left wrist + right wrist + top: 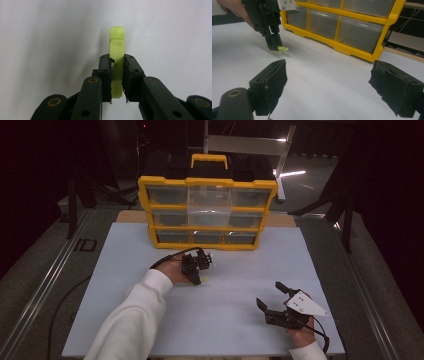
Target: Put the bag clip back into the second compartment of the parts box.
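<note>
High view showed the left claw point(198, 274) just before the yellow plastic drawer organizer point(207, 212) on the white surface point(235, 305). Left gripper view: it pinched a yellow-green plastic clip point(117, 65), apparently picked, unstowed. Right gripper view: right claw point(337, 87) spread, empty.

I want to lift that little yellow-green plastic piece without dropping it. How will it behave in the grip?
The yellow-green plastic piece looks stiff: it juts straight past the left hand-held gripper without sagging. It seems light, being small and thin. Its smooth, glossy surface may slip or pivot, since the jaws pinch only its narrow sides.
</note>
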Tool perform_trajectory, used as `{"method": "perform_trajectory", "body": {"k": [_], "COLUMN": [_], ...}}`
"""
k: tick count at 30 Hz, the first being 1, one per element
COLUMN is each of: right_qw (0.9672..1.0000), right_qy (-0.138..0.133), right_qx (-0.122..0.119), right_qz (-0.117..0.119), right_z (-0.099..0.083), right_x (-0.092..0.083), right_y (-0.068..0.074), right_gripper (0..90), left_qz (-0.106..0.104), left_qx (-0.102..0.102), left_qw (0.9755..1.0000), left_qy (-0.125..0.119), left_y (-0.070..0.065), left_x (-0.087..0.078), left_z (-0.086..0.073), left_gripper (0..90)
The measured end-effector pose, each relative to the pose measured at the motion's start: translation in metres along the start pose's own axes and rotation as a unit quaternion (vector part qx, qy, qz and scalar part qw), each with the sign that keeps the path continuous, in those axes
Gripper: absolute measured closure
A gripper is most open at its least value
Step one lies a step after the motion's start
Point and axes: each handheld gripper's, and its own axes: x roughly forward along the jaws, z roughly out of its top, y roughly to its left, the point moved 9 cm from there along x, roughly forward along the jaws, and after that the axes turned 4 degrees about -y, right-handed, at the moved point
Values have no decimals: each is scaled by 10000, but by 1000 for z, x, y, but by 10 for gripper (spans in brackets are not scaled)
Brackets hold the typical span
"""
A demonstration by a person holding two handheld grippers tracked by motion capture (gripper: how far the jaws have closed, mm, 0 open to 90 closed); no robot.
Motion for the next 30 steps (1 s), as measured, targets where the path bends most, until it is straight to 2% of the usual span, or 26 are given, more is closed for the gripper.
{"method": "perform_trajectory", "body": {"k": [6, 15, 19, 23, 25, 30], "right_qw": [10000, 10000, 10000, 10000, 10000, 10000], "right_qy": [-11, -17, -14, -16, -17, -26], "right_qx": [-13, -11, -4, 2, 0, 19], "right_qz": [-10, -10, -17, -23, -20, -24], "right_z": [0, 0, 0, 0, 0, 0], "right_x": [0, 0, 0, 0, 0, 0], "right_y": [0, 0, 0, 0, 0, -1], "right_gripper": [131, 132, 131, 132, 132, 131], "left_qz": [64, 171, 162, 179, 171, 172], "left_qx": [28, -40, -131, -89, -168, -138], "left_qw": [10000, 9997, 9994, 9993, 9991, 9991], "left_qy": [-59, -181, -275, -302, -343, -371], "left_y": [0, 4, 4, 7, 6, 7], "left_x": [-12, -28, -35, -44, -48, -57], "left_z": [-3, -8, -10, -11, -10, -10], "left_gripper": [786, 786, 786, 786, 786, 786]}}
